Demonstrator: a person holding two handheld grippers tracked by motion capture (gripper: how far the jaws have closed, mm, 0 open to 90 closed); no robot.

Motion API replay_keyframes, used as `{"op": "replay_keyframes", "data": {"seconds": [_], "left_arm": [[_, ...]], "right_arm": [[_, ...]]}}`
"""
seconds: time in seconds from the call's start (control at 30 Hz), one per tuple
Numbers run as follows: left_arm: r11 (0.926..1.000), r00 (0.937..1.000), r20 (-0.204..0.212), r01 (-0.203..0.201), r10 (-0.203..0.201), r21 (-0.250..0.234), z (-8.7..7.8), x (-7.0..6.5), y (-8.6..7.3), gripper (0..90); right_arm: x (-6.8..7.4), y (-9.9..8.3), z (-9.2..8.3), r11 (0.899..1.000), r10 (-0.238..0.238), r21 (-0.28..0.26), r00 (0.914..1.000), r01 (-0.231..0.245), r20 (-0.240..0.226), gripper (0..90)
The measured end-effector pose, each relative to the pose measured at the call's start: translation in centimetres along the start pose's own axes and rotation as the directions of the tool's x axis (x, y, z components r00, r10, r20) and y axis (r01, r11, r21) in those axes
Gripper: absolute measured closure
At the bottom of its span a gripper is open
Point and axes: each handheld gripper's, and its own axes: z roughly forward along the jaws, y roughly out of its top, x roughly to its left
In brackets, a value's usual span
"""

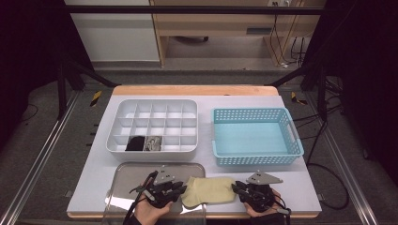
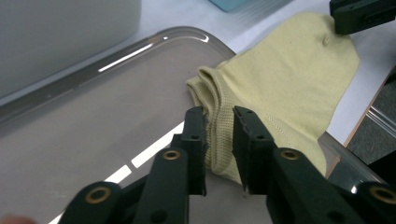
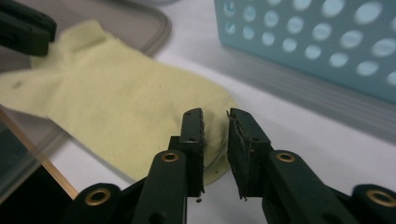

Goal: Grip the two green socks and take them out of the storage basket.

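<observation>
1. High view: a pale yellow sock (image 1: 208, 191) lies flat at the table's near edge, partly on a metal tray (image 1: 123, 185).
2. My left gripper (image 1: 181, 188) and right gripper (image 1: 236, 188) straddle its ends, jaws parted, pressing nothing.
3. Likely just laid out; next I'd fold it for the divided organizer (image 1: 153, 106).

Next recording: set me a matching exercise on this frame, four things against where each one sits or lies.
Things:
1. yellow sock
2. blue basket
3. white divider box
4. metal tray

Places:
A. far left of the table, with dark items in two front cells
B. near left edge, under the left tool
C. far right of the table, nothing in it
D. between the two tools, partly over the tray's edge

Pairs: 1-D, 2-C, 3-A, 4-B
</observation>
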Motion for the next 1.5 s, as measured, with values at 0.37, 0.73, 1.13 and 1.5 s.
{"op": "replay_keyframes", "data": {"seconds": [0.37,0.73,1.13,1.5], "left_arm": [[0.9987,0.9993,0.004,0.037,-0.037,0.037,0.6,0.1,-1.1,70.5],[0.999,0.9993,-0.002,0.037,-0.037,0.025,0.7,-0.2,-1.1,80.7],[0.9992,0.9994,-0.005,0.035,-0.034,0.021,0.7,-0.3,-1.1,81.5],[0.9991,0.9993,-0.001,0.038,-0.038,0.022,0.7,-0.2,-1.1,81.3]], "right_arm": [[-0.2,-0.5,0.5,1.0,0.019,0.009,0.9995,-0.019,-0.026,87.3],[-0.4,-0.4,-0.1,0.998,0.038,-0.04,0.9984,-0.039,-0.042,88.7],[-0.3,-0.5,0.6,1.0,0.005,-0.01,0.9998,-0.005,-0.02,83.7],[-0.8,-0.7,0.7,0.999,0.04,-0.035,0.9985,-0.041,-0.037,85.9]]}}
